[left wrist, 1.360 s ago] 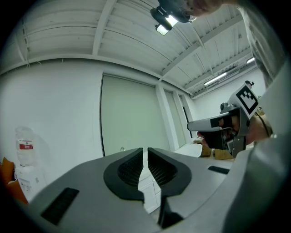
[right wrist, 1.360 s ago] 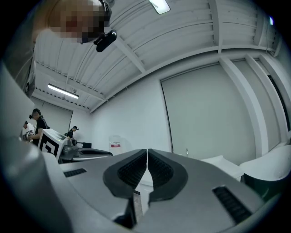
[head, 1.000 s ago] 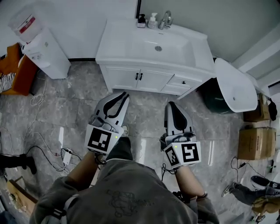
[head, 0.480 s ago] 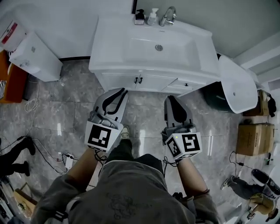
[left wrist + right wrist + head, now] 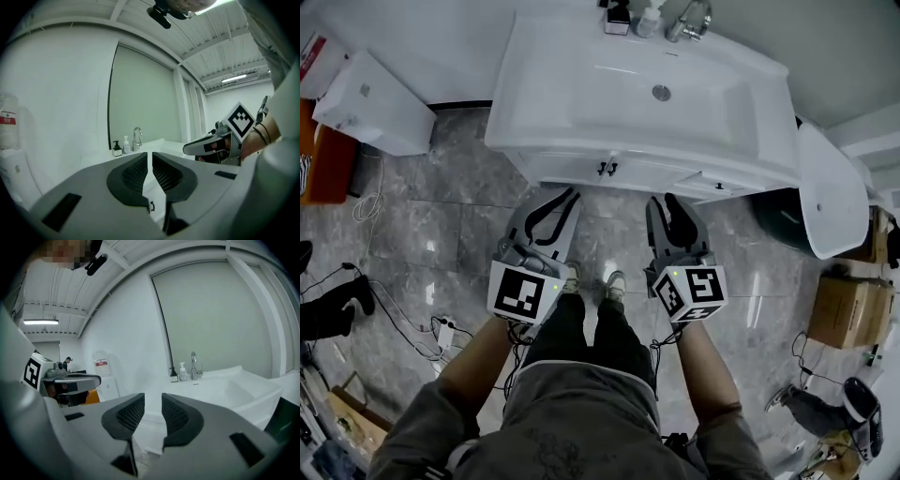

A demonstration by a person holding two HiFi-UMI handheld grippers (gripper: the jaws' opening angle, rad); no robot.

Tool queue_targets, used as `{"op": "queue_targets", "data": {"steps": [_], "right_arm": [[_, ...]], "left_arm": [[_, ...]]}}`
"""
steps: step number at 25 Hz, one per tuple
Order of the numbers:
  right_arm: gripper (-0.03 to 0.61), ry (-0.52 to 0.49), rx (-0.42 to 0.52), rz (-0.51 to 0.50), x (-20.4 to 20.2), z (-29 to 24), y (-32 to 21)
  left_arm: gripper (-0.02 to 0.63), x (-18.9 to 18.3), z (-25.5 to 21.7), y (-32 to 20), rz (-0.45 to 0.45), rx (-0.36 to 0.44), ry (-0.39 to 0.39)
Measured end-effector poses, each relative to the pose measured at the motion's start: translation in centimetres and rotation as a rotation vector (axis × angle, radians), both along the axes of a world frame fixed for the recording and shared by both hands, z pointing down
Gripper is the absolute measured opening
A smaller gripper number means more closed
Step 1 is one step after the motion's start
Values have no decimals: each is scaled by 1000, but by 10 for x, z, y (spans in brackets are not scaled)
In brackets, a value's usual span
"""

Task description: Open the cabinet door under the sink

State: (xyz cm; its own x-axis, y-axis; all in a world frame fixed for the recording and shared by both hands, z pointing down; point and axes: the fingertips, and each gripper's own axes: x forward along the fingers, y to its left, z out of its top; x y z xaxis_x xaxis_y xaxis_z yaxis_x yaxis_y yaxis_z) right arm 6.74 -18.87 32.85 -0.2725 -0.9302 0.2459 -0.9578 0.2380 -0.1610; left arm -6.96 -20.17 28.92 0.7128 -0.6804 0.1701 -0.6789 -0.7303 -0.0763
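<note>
The white vanity with its sink fills the top of the head view. Its two cabinet doors show only as a narrow strip under the counter edge, both shut, with a pair of dark handles at the middle seam. My left gripper is held over the floor just in front of the doors, below and left of the handles, jaws nearly touching, holding nothing. One handle shows below the left gripper. My right gripper is to the right of the handles, jaws slightly apart and empty.
Soap bottles and a faucet stand at the sink's back. A white dispenser is at the left. A loose white basin and cardboard boxes are at the right. Cables and a power strip lie on the tiled floor.
The person has stepped closer to the vanity, so both grippers now sit just short of the cabinet front. The jaws look the same as before.
</note>
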Motion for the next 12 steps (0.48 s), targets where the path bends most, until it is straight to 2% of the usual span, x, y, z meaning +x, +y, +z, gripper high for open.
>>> {"op": "queue_targets", "data": {"steps": [7, 12], "right_arm": [[123, 30, -90, -50, 5, 106, -46], [130, 22, -138, -24, 9, 184, -79]], "left_arm": [[41, 11, 67, -28, -84, -46, 15], [41, 23, 128, -42, -117, -79, 13]]}}
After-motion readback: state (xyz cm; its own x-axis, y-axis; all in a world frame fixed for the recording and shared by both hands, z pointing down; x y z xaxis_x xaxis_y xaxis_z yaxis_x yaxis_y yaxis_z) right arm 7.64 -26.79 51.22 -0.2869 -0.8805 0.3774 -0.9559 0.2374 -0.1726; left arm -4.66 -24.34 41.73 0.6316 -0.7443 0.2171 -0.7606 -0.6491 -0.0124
